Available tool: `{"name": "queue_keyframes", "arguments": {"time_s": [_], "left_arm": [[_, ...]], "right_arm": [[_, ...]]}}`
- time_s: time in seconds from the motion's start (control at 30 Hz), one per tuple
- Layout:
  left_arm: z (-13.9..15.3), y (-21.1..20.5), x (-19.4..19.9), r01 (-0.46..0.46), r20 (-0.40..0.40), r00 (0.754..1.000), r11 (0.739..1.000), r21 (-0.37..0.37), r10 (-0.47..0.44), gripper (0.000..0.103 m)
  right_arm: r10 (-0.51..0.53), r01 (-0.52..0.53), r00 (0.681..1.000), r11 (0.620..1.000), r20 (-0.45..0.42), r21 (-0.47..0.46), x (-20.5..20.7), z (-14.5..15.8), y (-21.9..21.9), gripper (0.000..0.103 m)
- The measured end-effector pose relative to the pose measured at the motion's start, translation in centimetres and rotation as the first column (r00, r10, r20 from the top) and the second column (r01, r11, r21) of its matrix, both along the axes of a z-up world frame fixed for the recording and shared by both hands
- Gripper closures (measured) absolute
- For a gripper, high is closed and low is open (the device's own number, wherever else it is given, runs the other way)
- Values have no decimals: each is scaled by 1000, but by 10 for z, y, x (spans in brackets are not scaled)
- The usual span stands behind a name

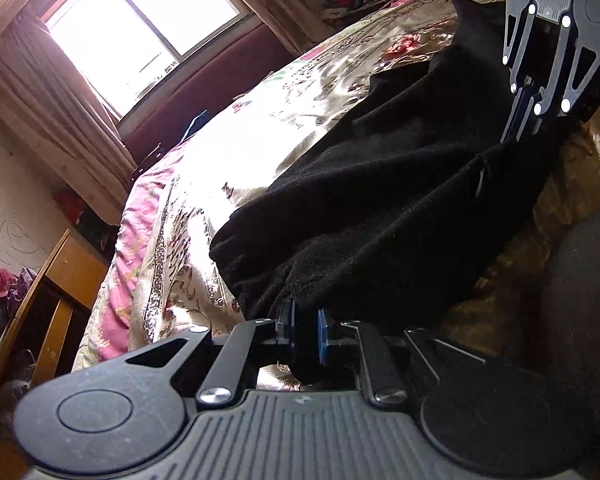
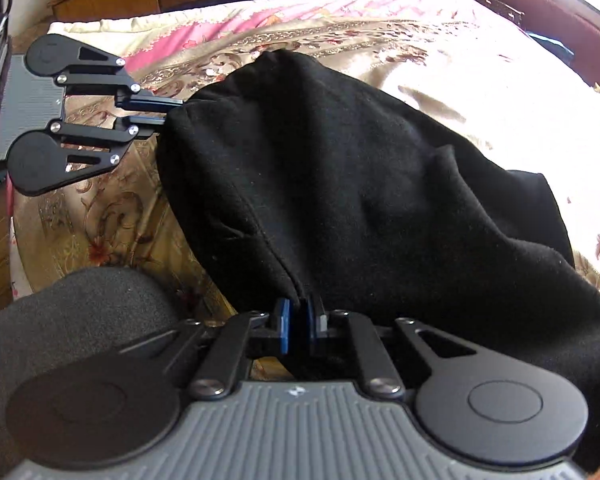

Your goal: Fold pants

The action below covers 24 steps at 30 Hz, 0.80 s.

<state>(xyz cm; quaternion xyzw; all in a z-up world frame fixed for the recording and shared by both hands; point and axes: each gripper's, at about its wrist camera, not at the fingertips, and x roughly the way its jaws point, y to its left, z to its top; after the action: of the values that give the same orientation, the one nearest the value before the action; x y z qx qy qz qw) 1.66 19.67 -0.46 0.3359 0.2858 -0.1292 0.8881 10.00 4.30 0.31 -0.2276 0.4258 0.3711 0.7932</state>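
Pinching now: left gripper and right gripper each clamp an edge of the black pants | cloth stretched between them over the bedspread | bulk lies ahead, neither nearer.

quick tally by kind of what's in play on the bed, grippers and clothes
grippers: 2, the left gripper and the right gripper, each shut on an edge of the pants
pants: 1, black, partly lifted off the bedspread
bedspread: 1, floral
total: 4
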Motion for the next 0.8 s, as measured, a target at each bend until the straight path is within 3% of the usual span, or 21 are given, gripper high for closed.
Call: {"name": "queue_keyframes", "arguments": {"time_s": [0.13, 0.37, 0.53, 0.63, 0.8], "left_arm": [[-11, -4, -6, 22, -39, 999, 999, 44, -21, 76], [5, 2, -15, -5, -101, 995, 1000, -3, 5, 75], [33, 1, -23, -15, -27, 1000, 996, -92, 13, 75], [31, -11, -7, 13, 5, 1000, 991, -131, -12, 74], [12, -7, 21, -5, -50, 999, 991, -137, -2, 74]], "right_arm": [[-34, 34, 999, 999, -5, 4, -2, -10, -2, 93], [13, -13, 1000, 1000, 22, -21, -12, -3, -4, 83], [3, -4, 1000, 996, 12, 86, -19, 16, -17, 78], [-29, 26, 999, 990, 26, 137, -12, 15, -9, 78], [-39, 35, 999, 978, 13, 207, 7, 12, 18, 78]]}}
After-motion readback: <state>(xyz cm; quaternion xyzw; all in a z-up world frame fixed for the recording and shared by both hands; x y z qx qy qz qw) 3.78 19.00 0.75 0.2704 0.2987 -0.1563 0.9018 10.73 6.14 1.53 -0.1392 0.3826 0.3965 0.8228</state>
